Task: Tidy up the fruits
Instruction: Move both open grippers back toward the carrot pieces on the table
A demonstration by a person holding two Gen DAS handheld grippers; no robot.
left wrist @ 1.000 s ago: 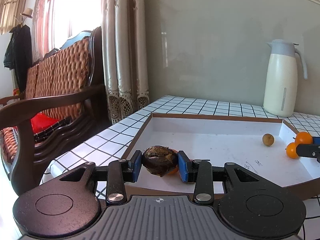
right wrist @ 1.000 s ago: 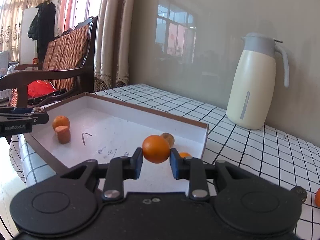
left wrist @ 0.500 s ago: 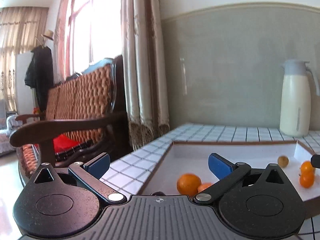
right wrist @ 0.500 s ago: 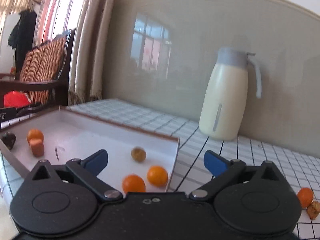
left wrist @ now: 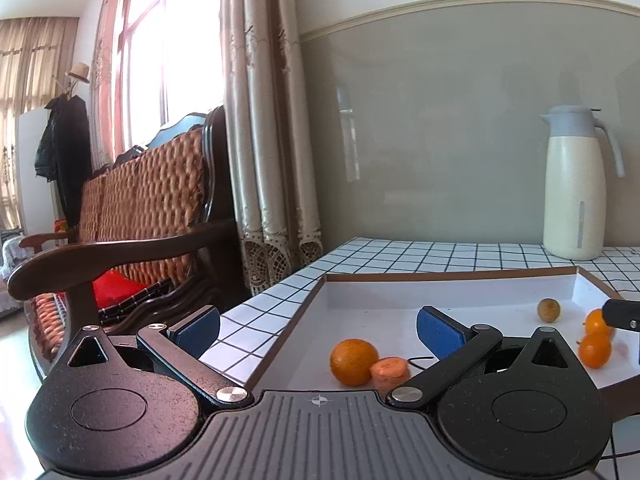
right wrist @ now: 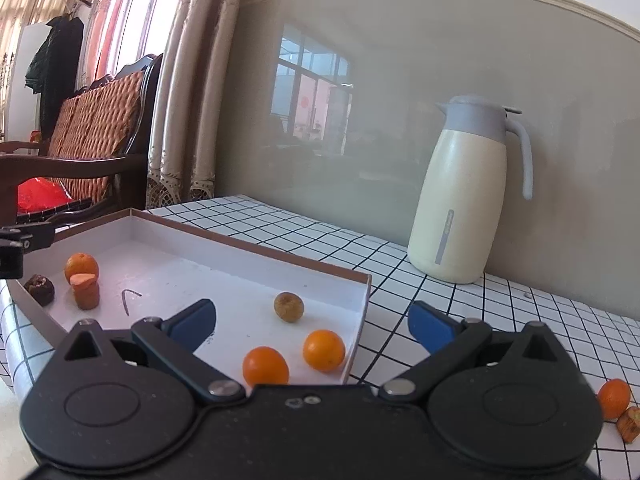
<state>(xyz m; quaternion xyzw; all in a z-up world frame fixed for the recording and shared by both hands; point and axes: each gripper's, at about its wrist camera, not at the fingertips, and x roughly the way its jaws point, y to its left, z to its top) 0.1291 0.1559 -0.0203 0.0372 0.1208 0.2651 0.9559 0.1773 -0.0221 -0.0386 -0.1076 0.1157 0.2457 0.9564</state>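
Note:
A white tray with a brown rim (left wrist: pixel 400 276) (right wrist: pixel 240 236) lies on the tiled table. In the left wrist view it holds an orange (left wrist: pixel 353 361), a carrot piece (left wrist: pixel 389 369), a brown longan (left wrist: pixel 548 309) and two small oranges (left wrist: pixel 595 350). In the right wrist view the two oranges (right wrist: pixel 324 350) (right wrist: pixel 265 366) lie near me, with the longan (right wrist: pixel 288 307), the carrot piece (right wrist: pixel 85 290), an orange (right wrist: pixel 81 267) and a dark brown fruit (right wrist: pixel 39 289). My left gripper (left wrist: pixel 318 326) and right gripper (right wrist: pixel 312 324) are open and empty above the tray's ends.
A cream thermos jug (right wrist: pixel 466 192) (left wrist: pixel 574 184) stands by the wall. An orange (right wrist: pixel 613 398) and a brown piece (right wrist: pixel 630 424) lie on the table right of the tray. A wooden wicker chair (left wrist: pixel 132 216) stands left of the table.
Both grippers opened and drew back and up. The left let go of the dark brown fruit and the right let go of an orange; both now lie in the tray.

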